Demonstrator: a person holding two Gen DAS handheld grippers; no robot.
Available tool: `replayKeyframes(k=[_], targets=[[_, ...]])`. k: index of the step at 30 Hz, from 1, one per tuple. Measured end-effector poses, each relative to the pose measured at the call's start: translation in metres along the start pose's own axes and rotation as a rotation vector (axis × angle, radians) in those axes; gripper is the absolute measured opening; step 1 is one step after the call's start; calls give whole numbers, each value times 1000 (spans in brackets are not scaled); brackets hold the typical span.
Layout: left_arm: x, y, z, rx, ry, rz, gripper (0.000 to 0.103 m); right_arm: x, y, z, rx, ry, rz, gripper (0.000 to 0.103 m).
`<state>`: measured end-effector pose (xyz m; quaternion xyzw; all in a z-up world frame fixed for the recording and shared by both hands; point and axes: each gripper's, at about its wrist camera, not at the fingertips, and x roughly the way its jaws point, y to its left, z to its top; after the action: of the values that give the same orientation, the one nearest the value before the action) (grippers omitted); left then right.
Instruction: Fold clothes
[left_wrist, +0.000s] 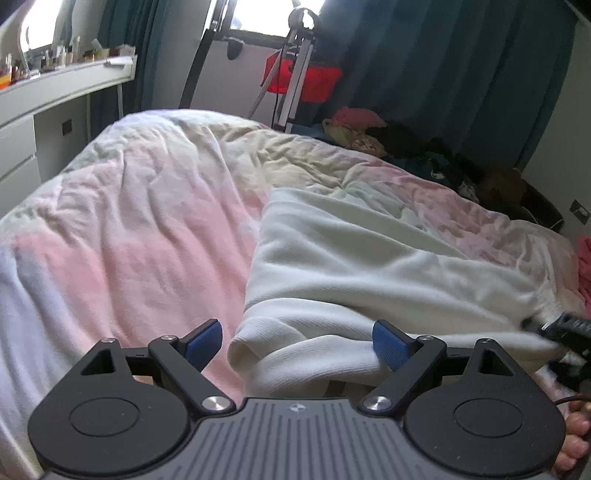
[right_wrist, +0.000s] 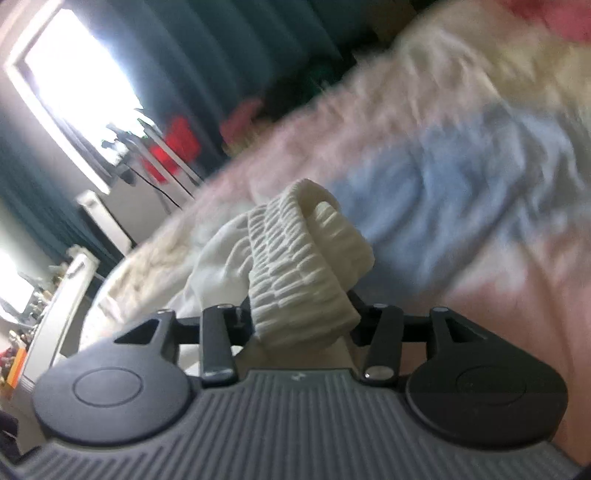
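Between the wide-open, empty jaws of the left gripper (left_wrist: 297, 341) lies the white sweater's (left_wrist: 369, 266) rolled near edge on the bed (left_wrist: 129, 221), body running ahead-right; right gripper (right_wrist: 301, 314) jaws clamp its ribbed cuff (right_wrist: 306, 266).

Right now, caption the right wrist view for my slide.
Right gripper shut on the white sweater's ribbed cuff, lifted above the pastel duvet.
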<state>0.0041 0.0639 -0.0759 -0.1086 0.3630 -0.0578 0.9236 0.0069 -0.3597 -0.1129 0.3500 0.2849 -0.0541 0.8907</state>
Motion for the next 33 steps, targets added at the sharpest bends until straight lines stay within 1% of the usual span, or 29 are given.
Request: replayKeyframes(k=[1,2,3,4,5,6,8,12,17,19,21,25,27,28,30,31,32,33], targets=[[2,2,1,-13,10,-7,93,6,-5,0,32,35,-7,56],[5,4,1,-26,20,-14,93,12,-11,0,65,70,-14,65],[7,6,2,-39,30,-21,93,16,-12,1,76,96,-2,69],[9,7,2,-51,37,-27,94,19,-13,2,84,122,13,76],[10,8,3,-60,40,-29,94,19,-11,0,73,118,27,83],[12,9,3,-69,42,-31,95,17,-9,-2,60,112,41,84],[15,11,5,-83,46,-34,95,20,-7,-6,46,118,34,84],[21,13,6,-105,54,-39,95,37,-10,-13,59,181,57,84],[29,11,6,-87,50,-16,95,45,0,-14,-1,184,81,85],[32,10,6,-89,51,-14,95,43,1,-12,-3,177,100,85],[34,11,6,-98,53,-22,95,36,1,-10,4,154,131,85],[41,14,8,-138,64,-63,96,27,3,-4,38,100,237,85],[46,16,9,-159,69,-78,97,28,-4,-2,79,104,292,85],[48,17,9,-169,72,-87,97,31,-7,-2,102,118,297,84],[53,20,10,-188,76,-109,96,41,-12,-5,114,167,236,84],[55,21,10,-196,80,-117,96,46,-12,-8,103,190,197,81],[59,21,11,-197,92,-119,96,50,-11,-10,84,200,169,80],[62,22,11,-198,103,-117,95,52,-8,-11,60,202,159,80]])
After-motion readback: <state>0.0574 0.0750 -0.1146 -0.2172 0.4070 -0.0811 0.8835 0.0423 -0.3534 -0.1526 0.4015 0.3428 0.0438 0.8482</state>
